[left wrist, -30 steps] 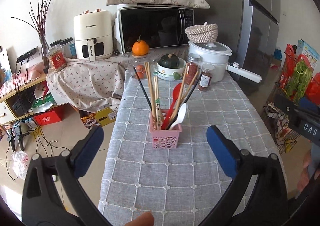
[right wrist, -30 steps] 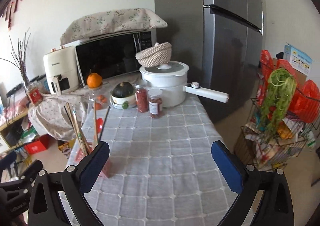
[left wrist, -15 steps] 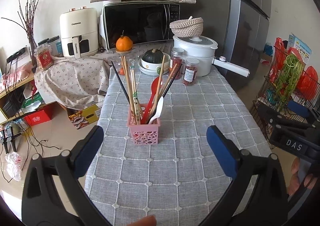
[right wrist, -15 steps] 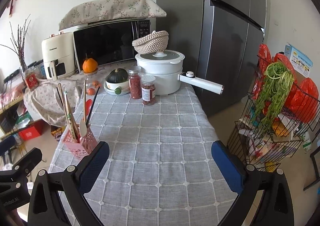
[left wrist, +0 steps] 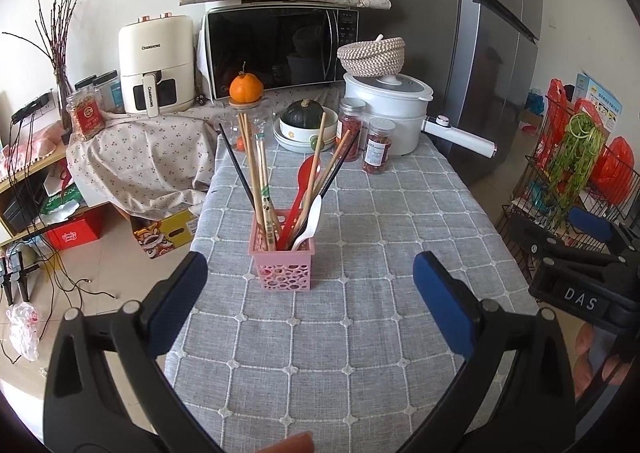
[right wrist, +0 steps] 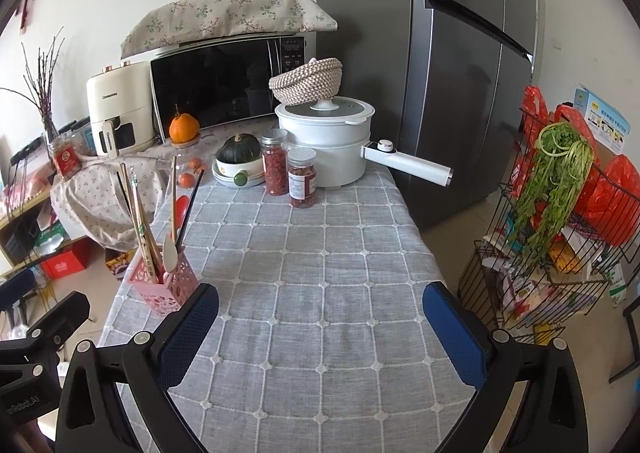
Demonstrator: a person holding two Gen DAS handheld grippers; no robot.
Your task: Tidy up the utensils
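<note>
A pink perforated basket (left wrist: 283,267) stands upright on the grey checked tablecloth (left wrist: 360,333). It holds wooden chopsticks (left wrist: 256,173), black chopsticks, a red spoon (left wrist: 302,189) and a white spoon (left wrist: 314,219). My left gripper (left wrist: 310,307) is open and empty, just in front of the basket. My right gripper (right wrist: 320,329) is open and empty over the table's near middle; the basket (right wrist: 166,287) is at its left. The right gripper also shows at the right edge of the left wrist view (left wrist: 580,249).
At the table's far end stand a white pot with a long handle (right wrist: 332,141), two spice jars (right wrist: 302,177), stacked bowls with a squash (right wrist: 238,157), a microwave (left wrist: 280,49) and an air fryer (left wrist: 154,65). A wire rack with greens (right wrist: 560,213) is right of the table. A fridge (right wrist: 460,73) is behind.
Both grippers have pulled back from the table, so the basket looks farther and more of the cloth shows. Both stay open and empty. The basket has not moved.
</note>
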